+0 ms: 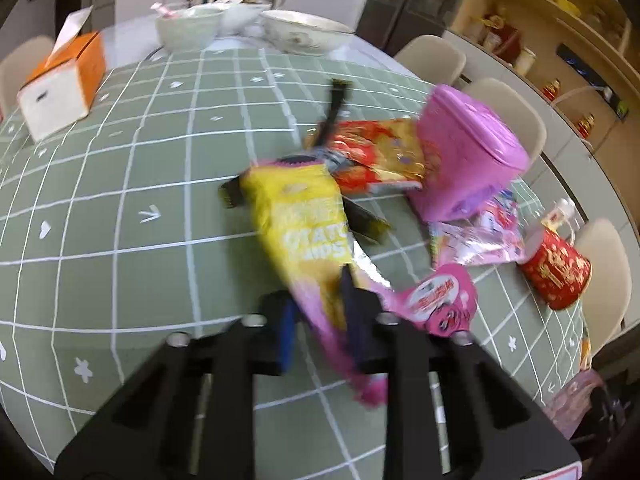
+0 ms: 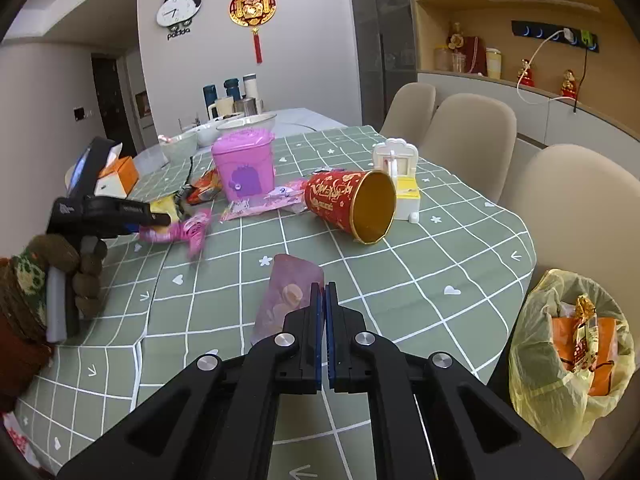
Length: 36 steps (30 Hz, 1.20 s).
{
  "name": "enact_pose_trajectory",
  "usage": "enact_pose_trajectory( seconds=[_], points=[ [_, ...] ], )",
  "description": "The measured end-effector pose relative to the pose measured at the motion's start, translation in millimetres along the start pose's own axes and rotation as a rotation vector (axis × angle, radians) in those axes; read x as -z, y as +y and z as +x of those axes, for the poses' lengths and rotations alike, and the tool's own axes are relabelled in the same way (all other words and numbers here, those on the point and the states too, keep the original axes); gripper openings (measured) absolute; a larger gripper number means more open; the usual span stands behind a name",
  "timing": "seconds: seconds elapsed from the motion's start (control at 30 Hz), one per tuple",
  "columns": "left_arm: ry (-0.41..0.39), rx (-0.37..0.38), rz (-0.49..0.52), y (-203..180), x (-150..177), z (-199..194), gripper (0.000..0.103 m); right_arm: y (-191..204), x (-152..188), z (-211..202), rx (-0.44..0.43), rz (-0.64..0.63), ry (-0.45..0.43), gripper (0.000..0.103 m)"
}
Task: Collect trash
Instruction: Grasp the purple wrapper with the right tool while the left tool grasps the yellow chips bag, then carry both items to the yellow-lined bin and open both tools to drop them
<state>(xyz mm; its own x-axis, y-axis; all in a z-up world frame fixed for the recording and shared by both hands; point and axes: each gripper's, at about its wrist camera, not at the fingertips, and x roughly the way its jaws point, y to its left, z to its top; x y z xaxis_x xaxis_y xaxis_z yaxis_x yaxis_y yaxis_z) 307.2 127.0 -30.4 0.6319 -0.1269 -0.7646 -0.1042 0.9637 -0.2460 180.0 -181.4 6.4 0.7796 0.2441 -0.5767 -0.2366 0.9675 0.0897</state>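
My left gripper (image 1: 320,312) is shut on a yellow and pink snack wrapper (image 1: 304,220) and holds it above the green checked tablecloth (image 1: 120,208); it also shows from the side in the right wrist view (image 2: 160,220). My right gripper (image 2: 324,300) is shut with its pads together, empty, above a pale pink wrapper (image 2: 286,300) lying flat. A red and gold wrapper (image 1: 380,152), a pink foil wrapper (image 1: 476,236) and a tipped red paper cup (image 2: 352,204) lie on the table. A yellow trash bag (image 2: 568,360) hangs open past the table's right edge.
A pink toy bin (image 2: 244,168) stands mid-table, a white and yellow toy (image 2: 400,176) behind the cup. An orange tissue box (image 1: 64,84) and bowls (image 1: 308,32) sit at the far side. Beige chairs (image 2: 472,136) line the right edge.
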Motion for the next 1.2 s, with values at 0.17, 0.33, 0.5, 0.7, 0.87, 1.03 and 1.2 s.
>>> enact_pose_trajectory(
  seconds=[0.17,0.33,0.5,0.7,0.87,1.03,1.2],
  points=[
    [-0.082,0.040,0.108,-25,11,-34,0.007,-6,-4,-6,-0.004,0.012,-0.021,0.004],
    [-0.252,0.050,0.246,-58,23,-89,0.007,-10,-12,-9,-0.004,0.025,-0.047,0.004],
    [-0.337,0.076,0.326,-86,27,-120,0.007,-14,-17,-21,0.007,0.018,-0.078,0.004],
    [-0.355,0.137,0.375,-118,33,-136,0.007,-33,-19,-43,0.029,0.032,-0.122,0.004],
    [-0.336,0.180,0.421,-153,44,-138,0.007,-60,-16,-62,0.067,0.067,-0.156,0.004],
    [-0.234,0.288,0.452,-195,57,-123,0.007,-96,-7,-84,0.139,0.093,-0.180,0.004],
    [-0.110,0.432,0.479,-249,74,-98,0.007,-138,8,-110,0.249,0.110,-0.198,0.004]
  ],
)
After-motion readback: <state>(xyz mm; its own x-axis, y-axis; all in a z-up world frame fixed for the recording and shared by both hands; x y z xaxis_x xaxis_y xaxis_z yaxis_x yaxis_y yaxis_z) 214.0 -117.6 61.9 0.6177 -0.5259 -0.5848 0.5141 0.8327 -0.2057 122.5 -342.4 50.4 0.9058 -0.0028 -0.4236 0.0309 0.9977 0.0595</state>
